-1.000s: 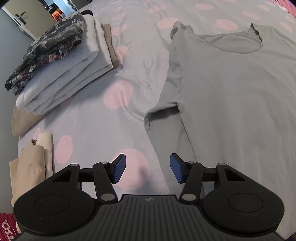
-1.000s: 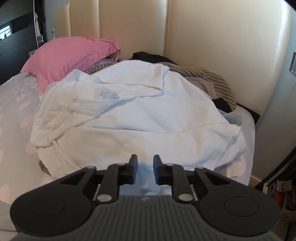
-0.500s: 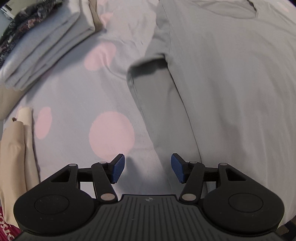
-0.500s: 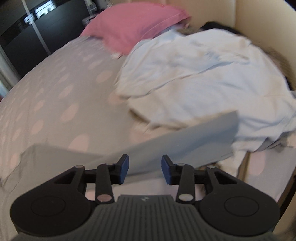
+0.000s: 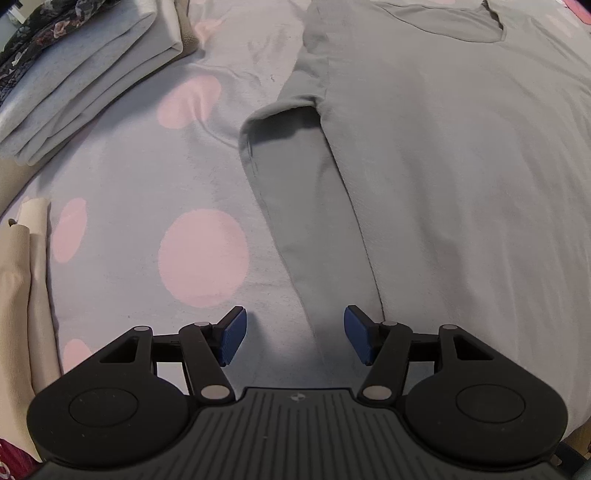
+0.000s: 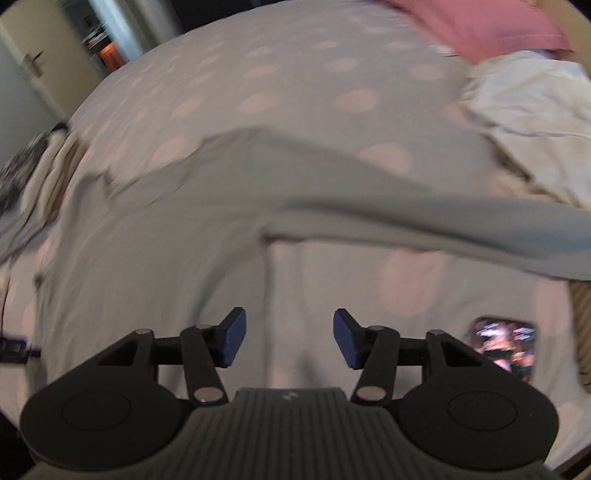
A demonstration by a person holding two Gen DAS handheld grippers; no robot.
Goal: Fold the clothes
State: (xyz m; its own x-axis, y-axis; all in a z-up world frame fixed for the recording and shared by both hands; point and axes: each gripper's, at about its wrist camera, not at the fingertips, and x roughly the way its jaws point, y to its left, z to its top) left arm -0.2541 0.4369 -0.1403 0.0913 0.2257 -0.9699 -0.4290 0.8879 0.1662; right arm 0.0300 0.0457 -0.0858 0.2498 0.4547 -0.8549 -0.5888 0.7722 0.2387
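A grey bedspread [image 5: 122, 184] with pale pink dots covers the bed. A pink pillow [image 6: 480, 26] lies at its far end, blurred. A door [image 6: 22, 70] with a handle stands beyond the bed's edge.

Grey shirt [image 5: 443, 155] on pink-dotted grey bedspread [image 5: 122, 221].

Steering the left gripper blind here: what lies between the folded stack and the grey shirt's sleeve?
In the left wrist view, only bare polka-dot bedspread lies between the folded stack and the grey shirt's sleeve.
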